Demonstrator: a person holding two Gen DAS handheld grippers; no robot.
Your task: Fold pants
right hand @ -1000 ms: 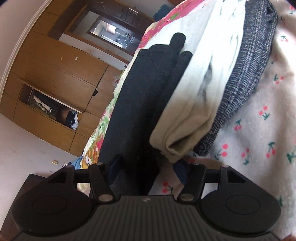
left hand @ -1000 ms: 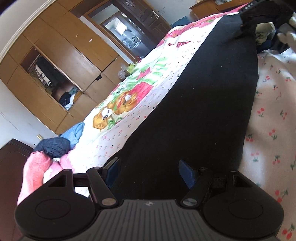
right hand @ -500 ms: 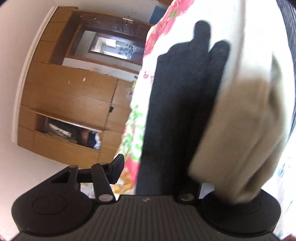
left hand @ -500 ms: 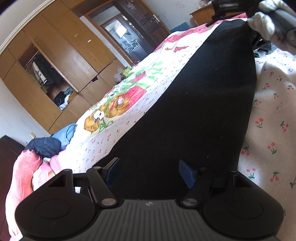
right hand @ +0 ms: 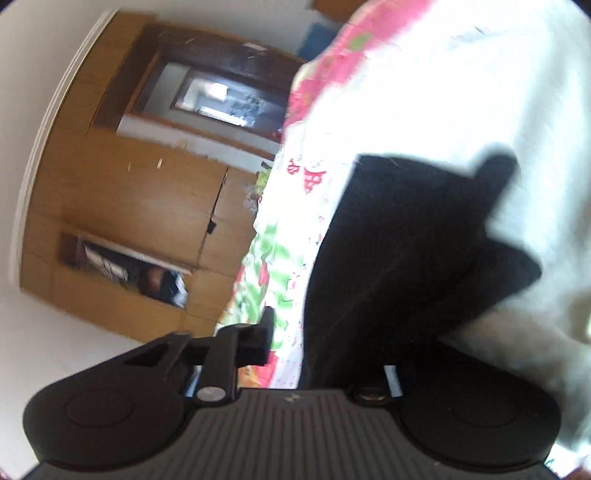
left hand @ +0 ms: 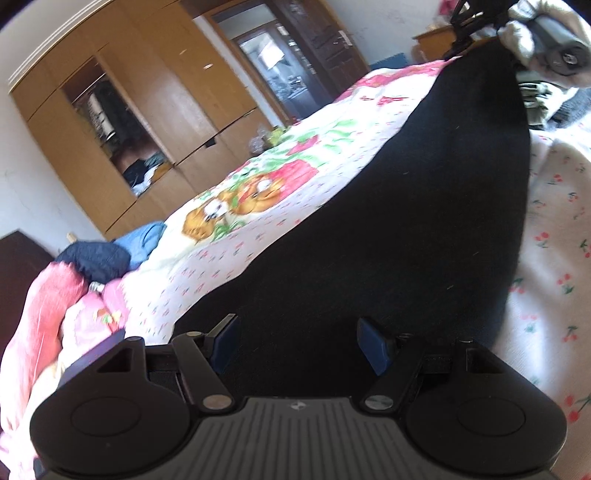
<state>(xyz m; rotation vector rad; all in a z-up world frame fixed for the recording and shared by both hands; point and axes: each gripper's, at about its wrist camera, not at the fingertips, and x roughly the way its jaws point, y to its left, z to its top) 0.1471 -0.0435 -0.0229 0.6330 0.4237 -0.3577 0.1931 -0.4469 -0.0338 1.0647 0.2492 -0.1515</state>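
Note:
Black pants (left hand: pixel 406 221) lie stretched lengthwise along the flowered bed sheet (left hand: pixel 258 221). My left gripper (left hand: pixel 299 343) is open at their near end, its blue pads on either side of the cloth without pressing it. At the far end my right gripper (left hand: pixel 467 37), held by a gloved hand (left hand: pixel 524 33), lifts the edge of the pants off the bed. In the blurred right wrist view the pants (right hand: pixel 399 251) hang in front of my right gripper (right hand: pixel 321 347), which is shut on them. One finger (right hand: pixel 264 334) shows there; cloth hides the other.
A wooden wardrobe (left hand: pixel 147 129) with an open compartment and a dark doorway (left hand: pixel 295 66) stand behind the bed. Blue and pink clothes (left hand: pixel 96 258) are heaped at the bed's left end. Folded garments (left hand: pixel 535 99) lie beside the pants' far end.
My right gripper has closed on the far end of the pants and risen with it, away from the cream folded garment. The left gripper has shifted slightly and stays open.

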